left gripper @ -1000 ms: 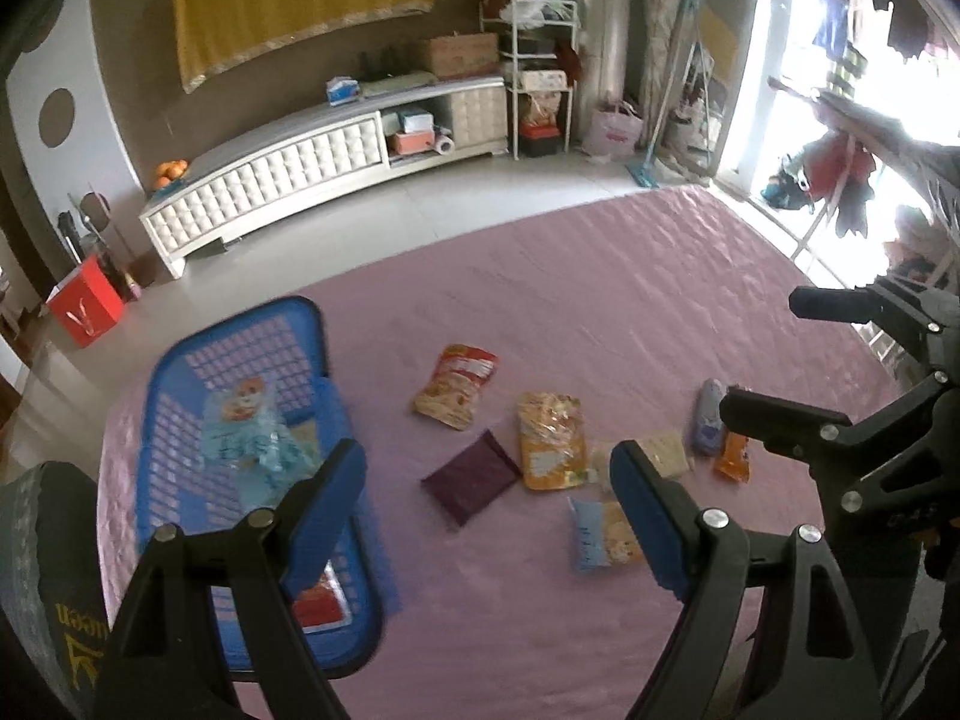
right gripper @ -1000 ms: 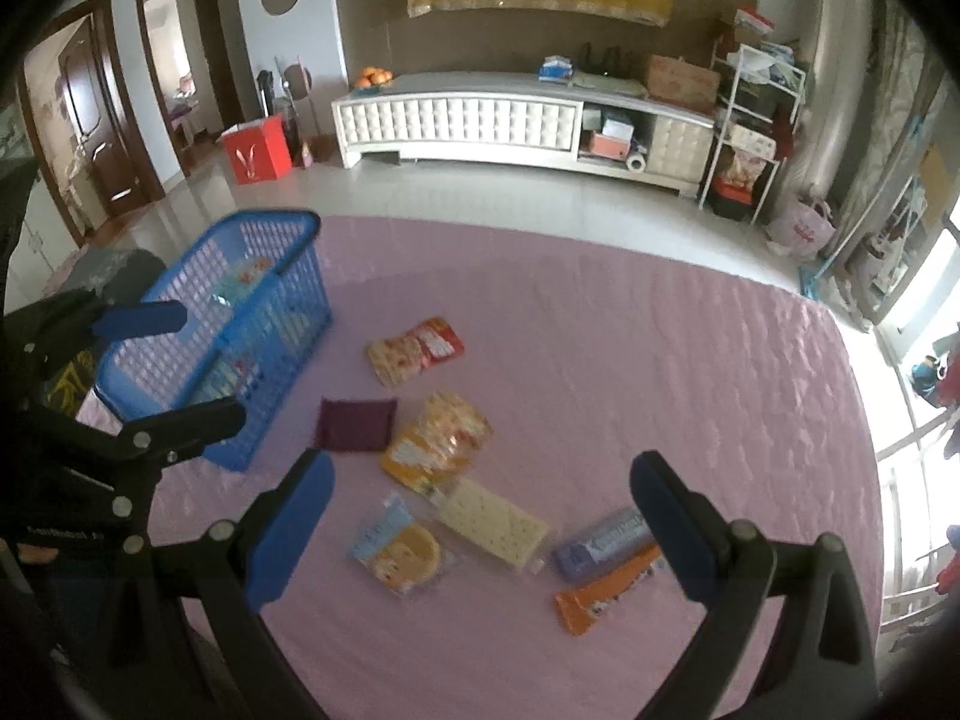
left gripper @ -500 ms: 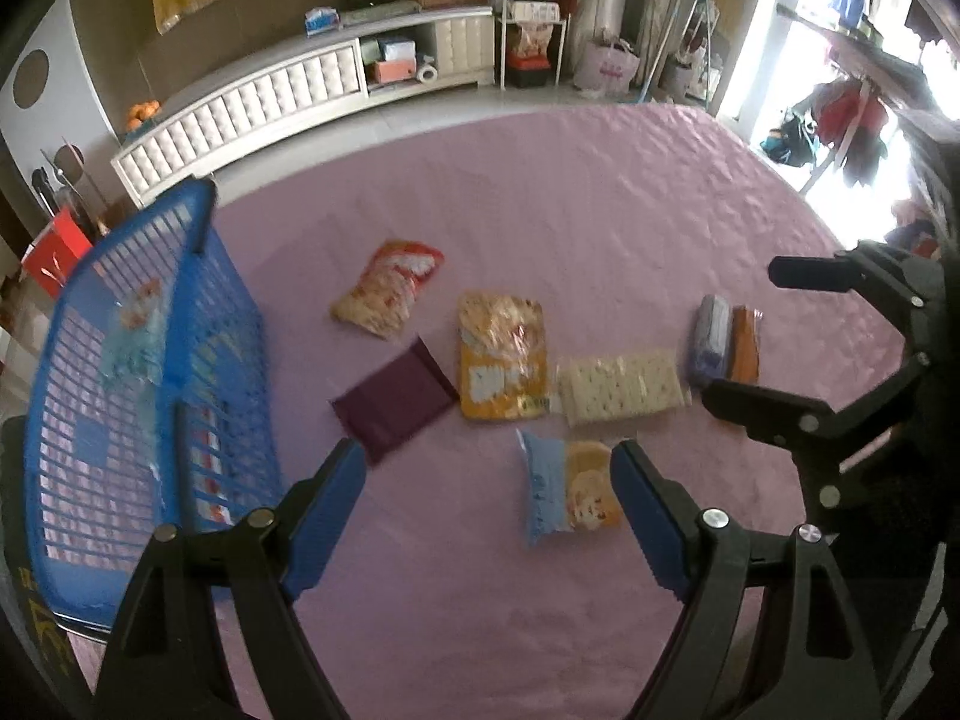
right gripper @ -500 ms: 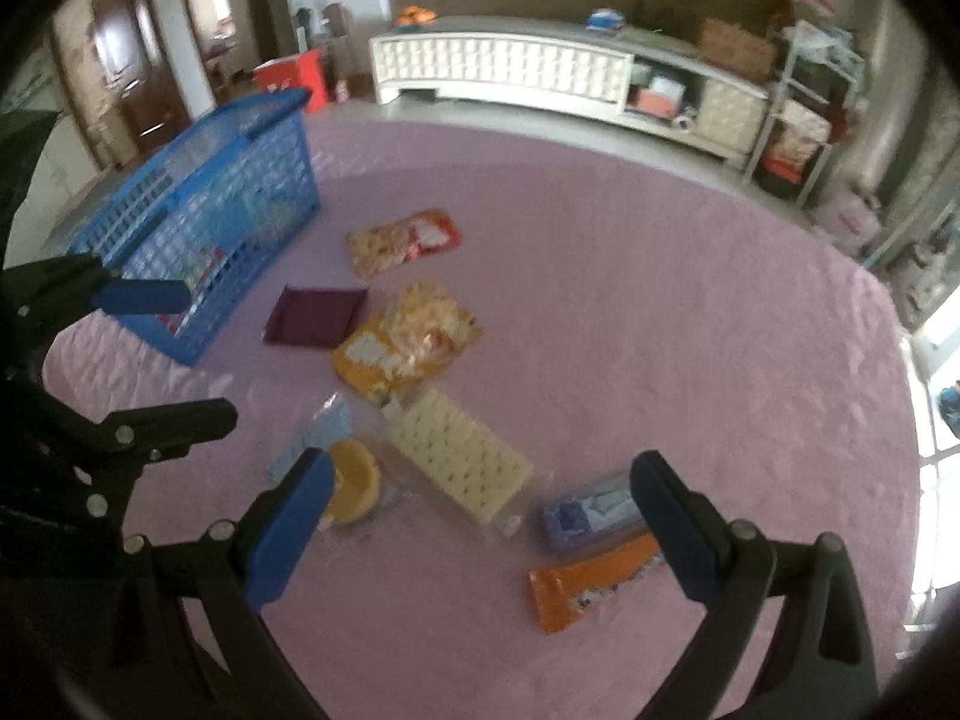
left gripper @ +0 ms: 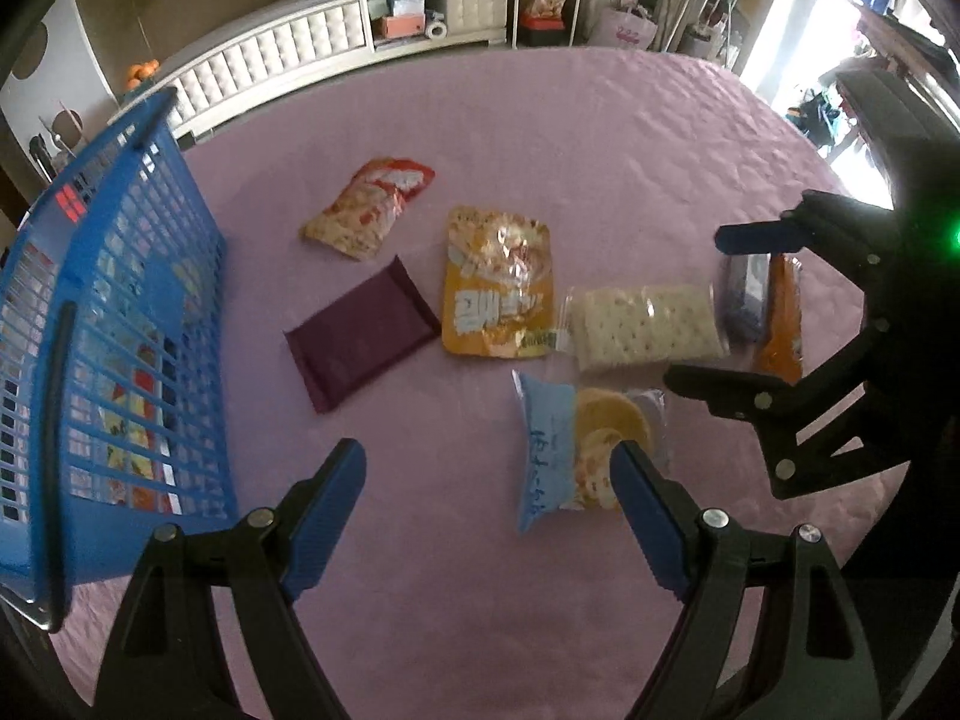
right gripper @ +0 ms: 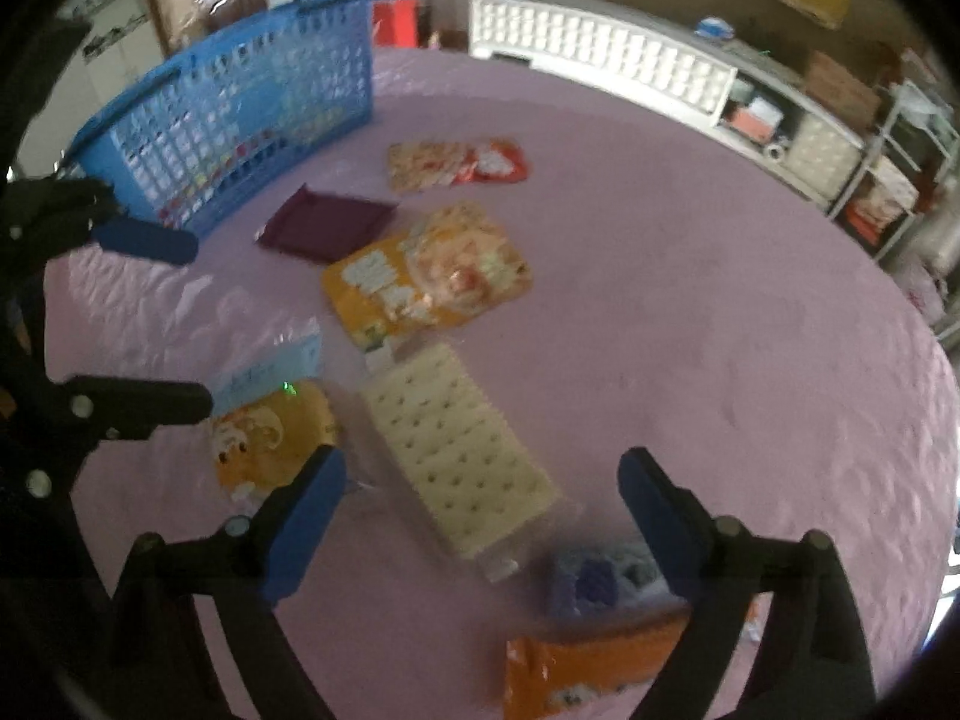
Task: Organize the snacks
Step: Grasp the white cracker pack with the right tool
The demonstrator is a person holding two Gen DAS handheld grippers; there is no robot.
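Several snack packs lie on a pink quilted table [left gripper: 600,138]: a red-and-cream bag [left gripper: 369,207], a dark purple packet [left gripper: 360,333], a yellow bag [left gripper: 498,282], a cracker pack [left gripper: 645,327], a light-blue biscuit pack [left gripper: 576,450], a purple pack [left gripper: 747,294] and an orange pack [left gripper: 780,324]. A blue basket [left gripper: 114,324] with snacks inside stands at the left. My left gripper [left gripper: 489,480] is open, low over the table beside the biscuit pack. My right gripper [right gripper: 480,480] is open over the cracker pack [right gripper: 462,450], near the purple pack [right gripper: 600,582] and orange pack [right gripper: 588,660].
A white tufted cabinet [left gripper: 312,54] and shelves stand beyond the table's far edge. The basket [right gripper: 240,114] also shows in the right wrist view, with the dark purple packet [right gripper: 327,222] and yellow bag [right gripper: 426,276] in front of it.
Both grippers have come down and forward toward the snacks. The basket now sits at the left edge and the packs look larger. Both stay open.
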